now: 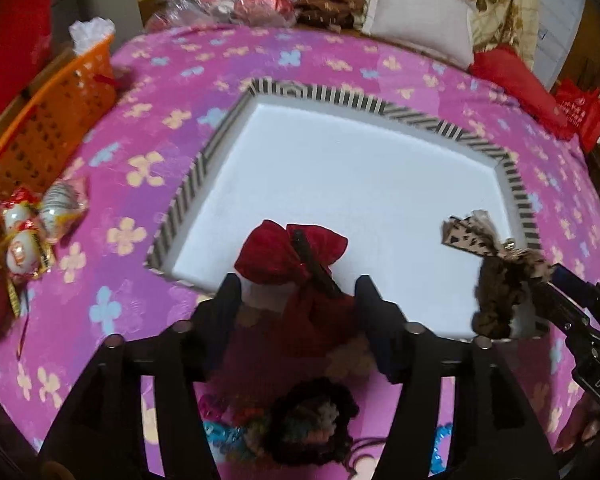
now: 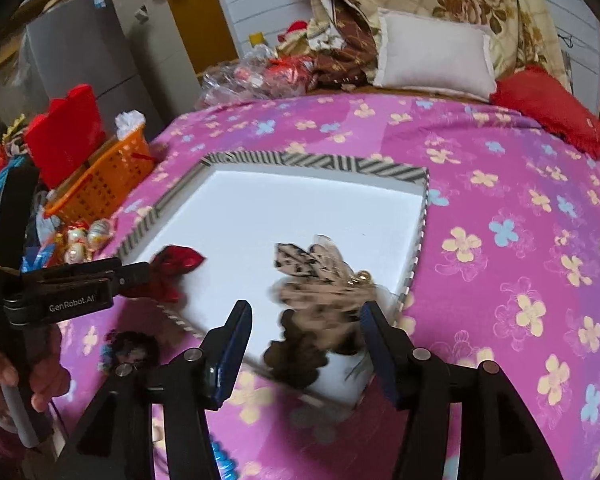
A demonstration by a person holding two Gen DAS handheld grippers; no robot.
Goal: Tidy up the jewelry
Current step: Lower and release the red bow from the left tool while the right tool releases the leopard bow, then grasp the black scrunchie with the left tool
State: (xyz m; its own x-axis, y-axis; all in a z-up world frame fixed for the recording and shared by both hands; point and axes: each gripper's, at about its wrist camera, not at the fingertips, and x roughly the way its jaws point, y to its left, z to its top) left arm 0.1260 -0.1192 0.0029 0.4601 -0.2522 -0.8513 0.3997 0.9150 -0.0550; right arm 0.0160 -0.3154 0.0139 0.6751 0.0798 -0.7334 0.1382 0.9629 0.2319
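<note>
A striped-rim tray with a white floor (image 1: 340, 160) (image 2: 260, 216) lies on the pink flowered bed cover. My left gripper (image 1: 298, 294) (image 2: 146, 274) stands wide open at the tray's near edge, with a red bow hair clip (image 1: 296, 256) (image 2: 176, 266) between its fingers. My right gripper (image 2: 306, 326) (image 1: 556, 276) is open over the tray's near right corner; a leopard-print bow scrunchie (image 2: 320, 304) (image 1: 500, 276) is blurred between its fingers, apparently loose. More hair pieces, a dark scrunchie (image 1: 312, 420) (image 2: 134, 346) and bright beads (image 1: 220, 432), lie on the cover below the left gripper.
An orange basket (image 1: 52, 112) (image 2: 104, 176) and wrapped sweets (image 1: 24, 232) sit at the left. Pillows (image 1: 420, 20), a red cushion (image 2: 552, 112) and plastic bags (image 1: 228, 4) line the far side of the bed.
</note>
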